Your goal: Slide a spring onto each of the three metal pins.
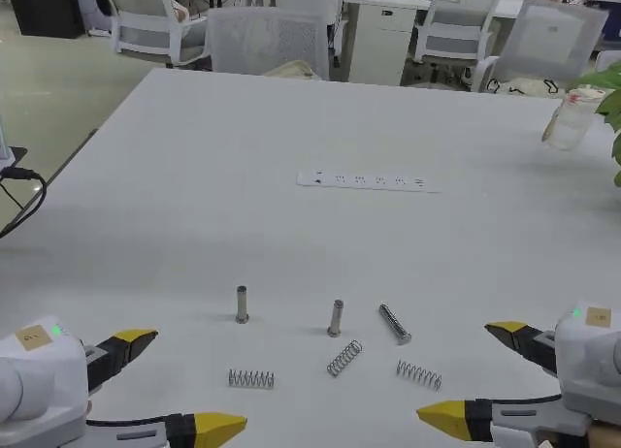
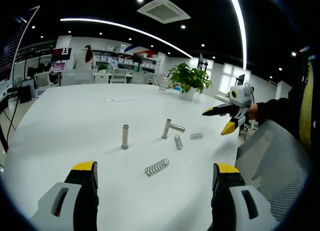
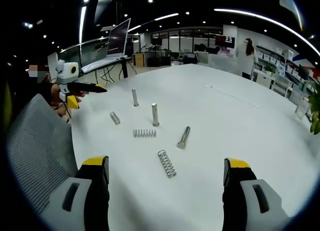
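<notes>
Two metal pins stand upright on the white table (image 1: 291, 128): the left pin (image 1: 242, 304) and the middle pin (image 1: 336, 317). A third pin (image 1: 394, 324) lies on its side to their right. Three loose springs lie in front of them, a left spring (image 1: 251, 378), a middle spring (image 1: 344, 358) and a right spring (image 1: 419, 373). My left gripper (image 1: 189, 382) hovers open at the near left, just left of the left spring. My right gripper (image 1: 464, 370) hovers open at the near right, beside the right spring. Neither holds anything.
A white power strip (image 1: 361, 181) lies mid-table beyond the pins. A clear bottle (image 1: 568, 118) and a green plant (image 1: 611, 109) stand at the far right edge. Office chairs (image 1: 262, 41) line the far side. A black cable (image 1: 24, 191) hangs off the left. A grey mesh chair (image 2: 270, 156) sits close behind.
</notes>
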`<state>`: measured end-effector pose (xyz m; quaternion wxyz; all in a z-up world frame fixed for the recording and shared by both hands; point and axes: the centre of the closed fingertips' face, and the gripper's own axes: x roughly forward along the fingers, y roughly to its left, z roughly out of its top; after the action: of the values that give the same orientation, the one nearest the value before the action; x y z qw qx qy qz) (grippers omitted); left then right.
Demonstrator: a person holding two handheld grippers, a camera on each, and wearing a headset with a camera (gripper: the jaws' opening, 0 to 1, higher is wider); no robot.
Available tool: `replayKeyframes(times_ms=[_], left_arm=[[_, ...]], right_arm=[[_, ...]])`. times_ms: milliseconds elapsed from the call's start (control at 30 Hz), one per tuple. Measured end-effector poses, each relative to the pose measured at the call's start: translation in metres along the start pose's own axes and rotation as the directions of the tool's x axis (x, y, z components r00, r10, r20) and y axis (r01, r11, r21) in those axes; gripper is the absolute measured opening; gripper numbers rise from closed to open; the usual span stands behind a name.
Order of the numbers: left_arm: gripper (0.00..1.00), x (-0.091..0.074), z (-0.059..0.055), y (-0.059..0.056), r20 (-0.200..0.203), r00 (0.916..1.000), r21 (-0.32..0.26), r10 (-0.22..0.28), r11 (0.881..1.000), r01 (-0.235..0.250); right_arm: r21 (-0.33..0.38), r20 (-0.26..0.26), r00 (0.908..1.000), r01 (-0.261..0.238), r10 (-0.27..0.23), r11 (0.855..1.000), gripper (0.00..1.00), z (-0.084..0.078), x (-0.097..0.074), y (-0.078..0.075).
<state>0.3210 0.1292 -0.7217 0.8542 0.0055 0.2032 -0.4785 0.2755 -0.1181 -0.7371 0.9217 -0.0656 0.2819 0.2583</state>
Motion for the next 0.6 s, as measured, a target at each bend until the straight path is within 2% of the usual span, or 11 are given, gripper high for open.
replayKeyframes(times_ms=[600], left_arm=[[0.92, 0.001, -0.0015, 0.0009, 0.0, 1.0, 0.001, -0.003, 1.0, 0.003]], right_arm=[[0.005, -0.014, 0.9999, 0.002, -0.002, 1.0, 0.93, -0.0037, 0.0002, -0.0011]])
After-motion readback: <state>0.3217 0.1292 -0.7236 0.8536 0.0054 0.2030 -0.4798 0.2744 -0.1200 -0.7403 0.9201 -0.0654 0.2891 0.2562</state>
